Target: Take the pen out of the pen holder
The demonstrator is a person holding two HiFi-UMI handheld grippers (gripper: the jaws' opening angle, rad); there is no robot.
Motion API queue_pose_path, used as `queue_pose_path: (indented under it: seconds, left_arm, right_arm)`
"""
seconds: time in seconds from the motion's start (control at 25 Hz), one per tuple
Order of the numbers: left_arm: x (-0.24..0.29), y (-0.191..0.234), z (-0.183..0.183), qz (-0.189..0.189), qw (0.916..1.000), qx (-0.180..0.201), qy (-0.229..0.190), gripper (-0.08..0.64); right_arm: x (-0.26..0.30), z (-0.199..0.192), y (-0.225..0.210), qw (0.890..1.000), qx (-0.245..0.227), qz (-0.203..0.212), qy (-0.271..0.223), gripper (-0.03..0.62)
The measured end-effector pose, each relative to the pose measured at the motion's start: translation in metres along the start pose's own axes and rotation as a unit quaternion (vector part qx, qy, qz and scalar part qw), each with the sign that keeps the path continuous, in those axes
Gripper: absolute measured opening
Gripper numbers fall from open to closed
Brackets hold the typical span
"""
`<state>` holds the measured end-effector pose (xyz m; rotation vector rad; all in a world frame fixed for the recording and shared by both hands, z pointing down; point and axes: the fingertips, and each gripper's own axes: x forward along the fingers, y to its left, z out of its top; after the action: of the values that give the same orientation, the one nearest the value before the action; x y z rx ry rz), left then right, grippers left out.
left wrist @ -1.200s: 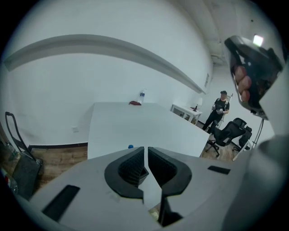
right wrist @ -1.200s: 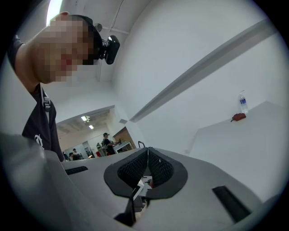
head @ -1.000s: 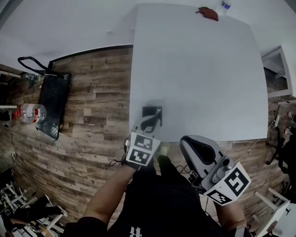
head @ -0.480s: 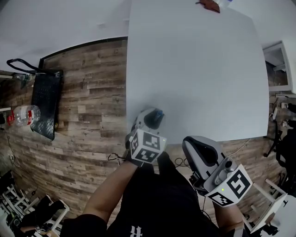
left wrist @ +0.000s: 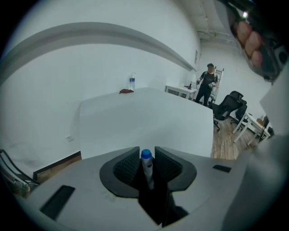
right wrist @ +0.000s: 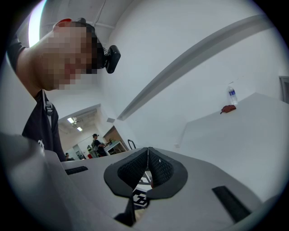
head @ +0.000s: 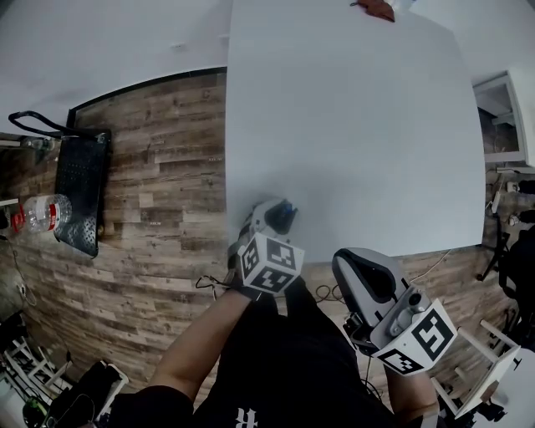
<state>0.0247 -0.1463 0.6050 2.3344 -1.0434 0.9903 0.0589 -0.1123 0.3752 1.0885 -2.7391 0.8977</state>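
My left gripper (head: 276, 217) hovers over the near left corner of the white table (head: 351, 125), shut on a pen (head: 287, 209). In the left gripper view the pen (left wrist: 147, 168) stands upright between the jaw pads, its blue cap (left wrist: 146, 154) poking just above them; the left gripper (left wrist: 146, 158) points across the table. The pen holder is not seen in any view; if it is under the left gripper, it is hidden. My right gripper (head: 361, 269) hangs off the table's near edge, over the person's lap. Its jaws (right wrist: 148, 158) are pressed together with nothing between them.
A reddish-brown object (head: 376, 8) and a water bottle (left wrist: 132, 82) sit at the table's far edge. On the wooden floor to the left lie a black bag (head: 77, 192) and a plastic bottle (head: 38, 213). A person (left wrist: 208, 83) and office chairs (left wrist: 228, 106) are far off right.
One second ago the left gripper was down at a black pen holder on the table corner. It now holds the blue-capped pen, and the holder is out of sight. The right gripper barely moved.
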Motion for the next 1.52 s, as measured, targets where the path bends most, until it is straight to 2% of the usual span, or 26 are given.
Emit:
queue_pose_path:
  seconds: [0.2, 0.6, 1.04, 1.52]
  left_arm:
    - [0.002, 0.0, -0.003, 0.01, 0.9999, 0.002, 0.0, 0.068]
    - [-0.008, 0.005, 0.006, 0.021, 0.9995, 0.018, -0.014, 0.064]
    - [-0.065, 0.007, 0.045, 0.024, 0.997, -0.003, -0.074, 0.064]
    - [-0.14, -0.005, 0.091, 0.034, 0.9897, 0.026, -0.136, 0.064]
  right_arm:
    - [-0.005, 0.002, -0.002, 1.0, -0.001, -0.005, -0.004, 0.012]
    - [-0.008, 0.005, -0.002, 1.0, -0.004, 0.0, -0.011, 0.012]
    - [-0.007, 0.007, 0.001, 0.999, -0.03, 0.017, -0.009, 0.012]
    - [-0.012, 0.028, 0.021, 0.996, -0.07, 0.044, -0.025, 0.012]
